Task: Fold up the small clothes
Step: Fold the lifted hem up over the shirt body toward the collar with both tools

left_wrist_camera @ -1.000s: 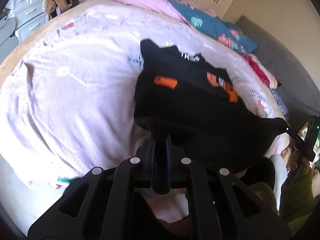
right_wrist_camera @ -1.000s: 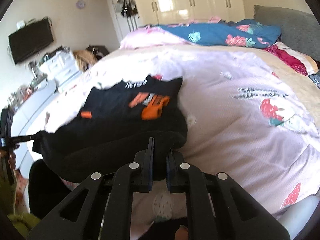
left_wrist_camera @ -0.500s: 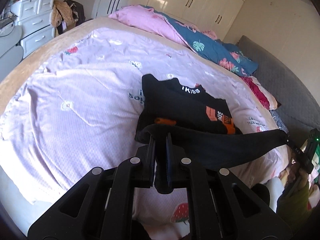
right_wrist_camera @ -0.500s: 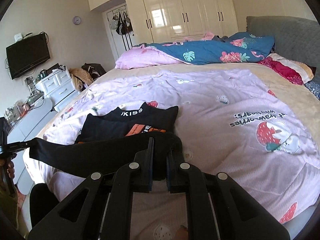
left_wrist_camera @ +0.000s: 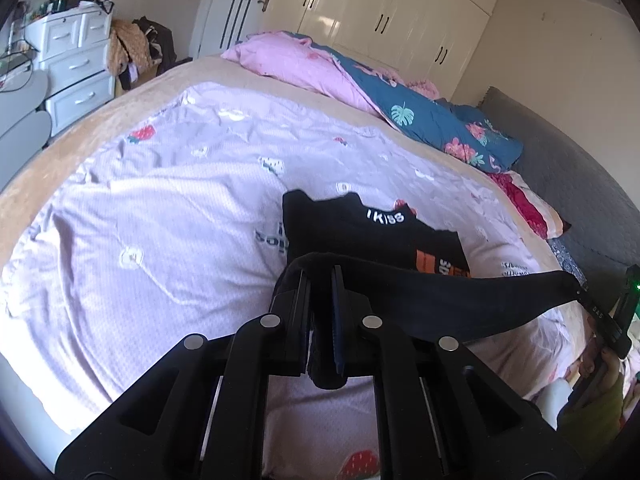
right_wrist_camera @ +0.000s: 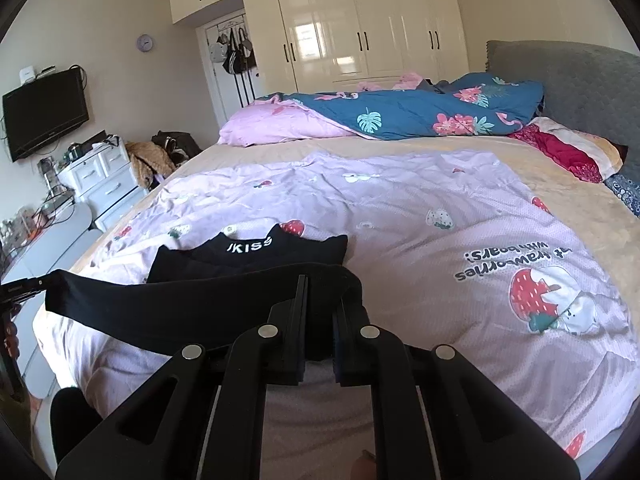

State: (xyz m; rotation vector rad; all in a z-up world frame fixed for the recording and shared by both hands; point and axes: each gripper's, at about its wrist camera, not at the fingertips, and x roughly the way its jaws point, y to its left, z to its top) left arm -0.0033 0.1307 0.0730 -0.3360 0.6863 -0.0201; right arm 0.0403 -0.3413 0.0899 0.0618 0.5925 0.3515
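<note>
A small black shirt (left_wrist_camera: pixel 360 236) with white "KISS" lettering and orange patches lies on the lilac strawberry sheet (left_wrist_camera: pixel 160 208). Its near hem is lifted and stretched taut between my two grippers. My left gripper (left_wrist_camera: pixel 320 280) is shut on the hem's left corner. My right gripper (right_wrist_camera: pixel 320 284) is shut on the hem's right corner. The shirt (right_wrist_camera: pixel 248 252) lies just beyond the raised hem in the right wrist view. The right gripper's tip (left_wrist_camera: pixel 580 294) shows at the far right of the left wrist view, and the left gripper's tip (right_wrist_camera: pixel 28 284) at the far left of the right wrist view.
The sheet (right_wrist_camera: pixel 440 216) covers a wide bed. A pink and blue floral duvet (right_wrist_camera: pixel 400 114) is piled at the far edge. A grey headboard (right_wrist_camera: pixel 580 88) and red pillow (right_wrist_camera: pixel 560 152) are on the right. White drawers (right_wrist_camera: pixel 104 180) stand beyond the bed's left side.
Both grippers have risen and drawn back, lifting the shirt's hem off the bed and pulling it taut. More of the shirt's lower half is now hidden behind the raised hem.
</note>
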